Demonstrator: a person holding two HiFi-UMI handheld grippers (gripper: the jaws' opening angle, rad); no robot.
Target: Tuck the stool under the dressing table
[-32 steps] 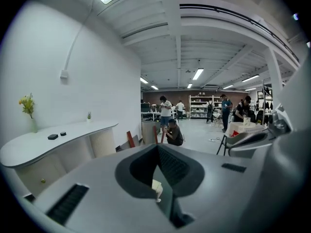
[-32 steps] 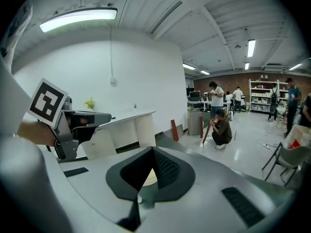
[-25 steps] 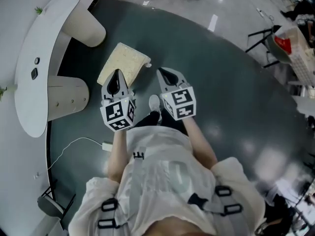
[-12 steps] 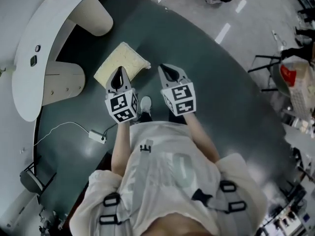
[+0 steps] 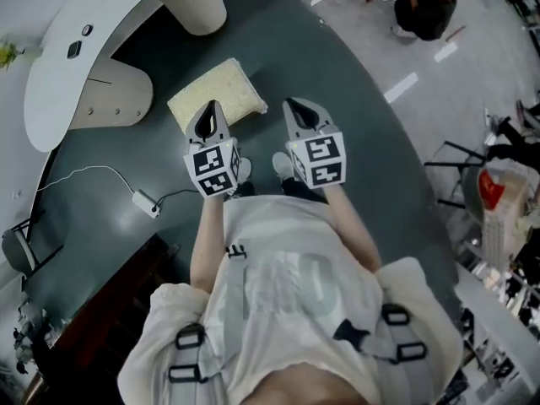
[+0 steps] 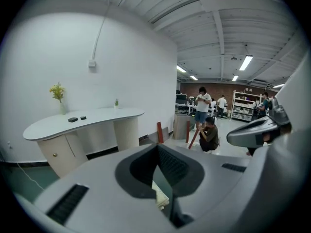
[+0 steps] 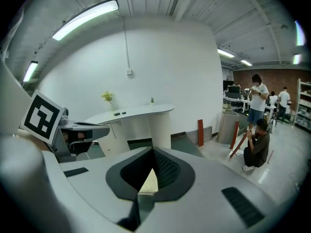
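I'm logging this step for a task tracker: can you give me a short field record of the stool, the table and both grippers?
stool: cream square cushioned stool, on the dark green floor, outside the table, not tucked
table: white curved-top dressing table, beyond the stool
left gripper: shut, empty, overlaps the stool's near edge in the head view
right gripper: shut, empty, right of the stool

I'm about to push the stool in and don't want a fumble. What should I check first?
1. Stool out in front of the dressing table: ok.
2. Left gripper gripping the stool: not ok, jaws together, empty.
3. Right gripper gripping the stool: not ok, jaws together, empty.
4. Space under the table free: cannot tell, tabletop hides it.
5. Cable off the stool's path: ok, it lies to the left.
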